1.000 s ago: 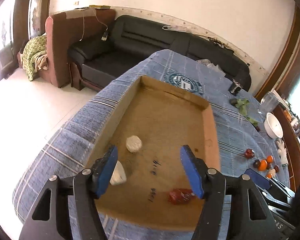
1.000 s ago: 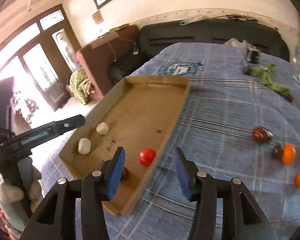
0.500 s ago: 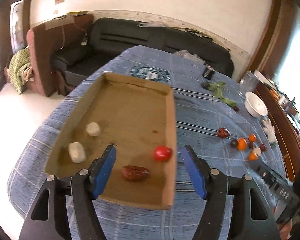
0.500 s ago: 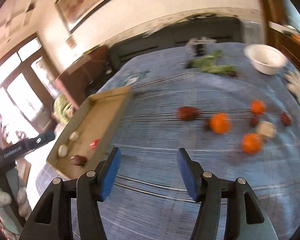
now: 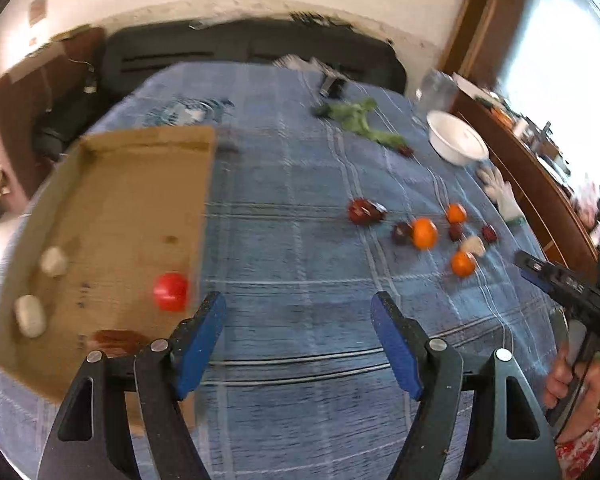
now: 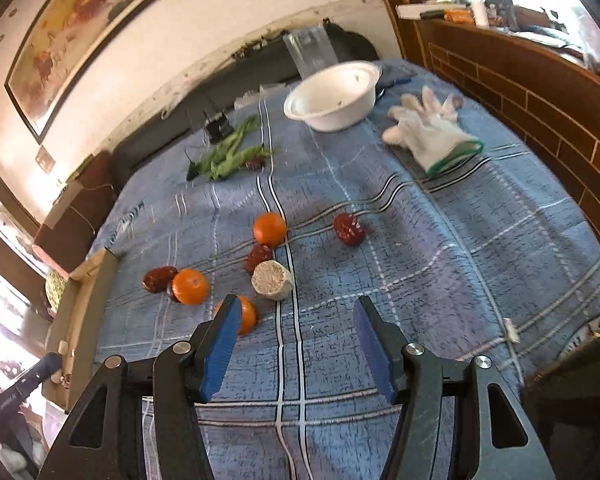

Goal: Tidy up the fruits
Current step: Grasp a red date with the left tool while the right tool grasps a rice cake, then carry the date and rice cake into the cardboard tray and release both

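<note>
A cardboard tray [image 5: 112, 200] on the blue checked cloth holds a red tomato [image 5: 171, 291], a dark date [image 5: 116, 338] and two white pieces [image 5: 54, 261]. My left gripper [image 5: 298, 300] hangs over bare cloth just right of the tray, its jaws opening with nothing between them. To its right lie loose oranges [image 5: 424, 233], dates [image 5: 362, 211] and a white piece [image 5: 473, 245]. My right gripper [image 6: 297, 301] stands open and empty just short of that cluster. An orange [image 6: 246, 314] sits by its left finger, and the round white piece [image 6: 272, 280] lies just ahead.
A white bowl [image 6: 332, 96], a white glove [image 6: 432, 132], green leaves [image 6: 228, 156] and a clear jug [image 6: 310, 50] sit at the far end of the table. A wooden ledge [image 6: 540, 92] runs along the right side. A dark sofa [image 5: 252, 44] stands beyond the table.
Both grippers have swept right, away from the tray and toward the loose fruit. Both pairs of jaws stand a little wider than before.
</note>
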